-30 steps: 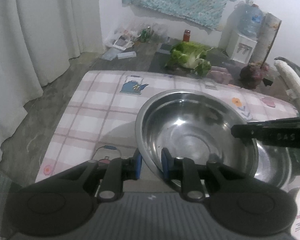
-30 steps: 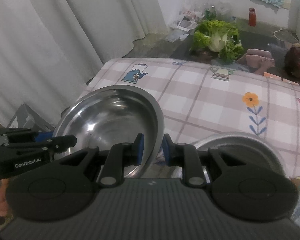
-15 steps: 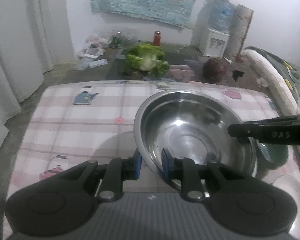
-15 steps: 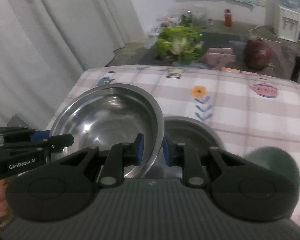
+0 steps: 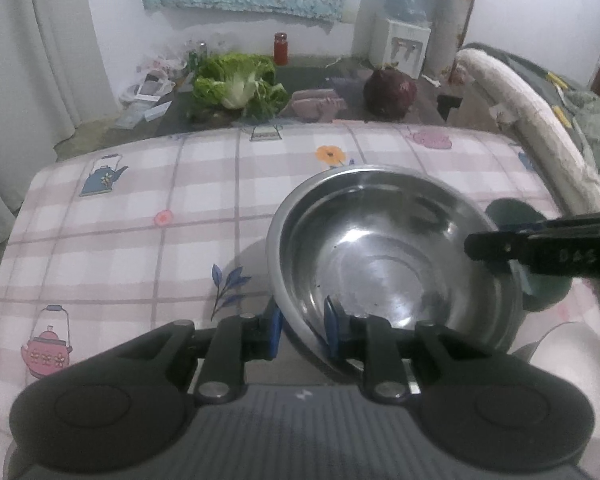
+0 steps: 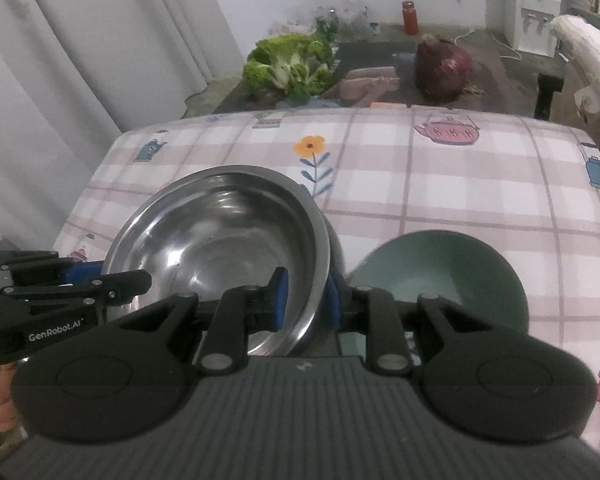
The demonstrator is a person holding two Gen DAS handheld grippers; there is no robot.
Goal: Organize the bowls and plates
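Two grippers hold one steel bowl [image 5: 392,264] between them, above a surface [image 5: 140,216] covered with a checked cloth that has teapots and flowers printed on it.

The left gripper [image 5: 300,326] has its blue pads on the near rim of the bowl, one pad outside the wall and one inside. Its jaws are narrow and are opening a little at this moment, but the rim is between them and the pads look to be pressing on it. In the right wrist view the left gripper [image 6: 140,280] comes in from the left side and meets the bowl [image 6: 220,248] at its left edge.

The right gripper [image 6: 306,300] is also narrow and is closed on the right rim of the bowl, with one pad inside and one outside. In the left wrist view it [image 5: 476,246] shows as a black bar that reaches over the right edge of the bowl.

Just to the right of the steel bowl is a green bowl [image 6: 440,276]; its left side is partly hidden behind the steel one. I cannot tell if the two touch. A white dish [image 5: 572,348] is at the right edge of the left wrist view.

Behind the surface, on the floor, lie a cabbage [image 5: 236,88] and a dark red round vegetable [image 5: 390,94]. A red jar [image 5: 280,48] and a water dispenser [image 5: 402,40] stand by the wall.
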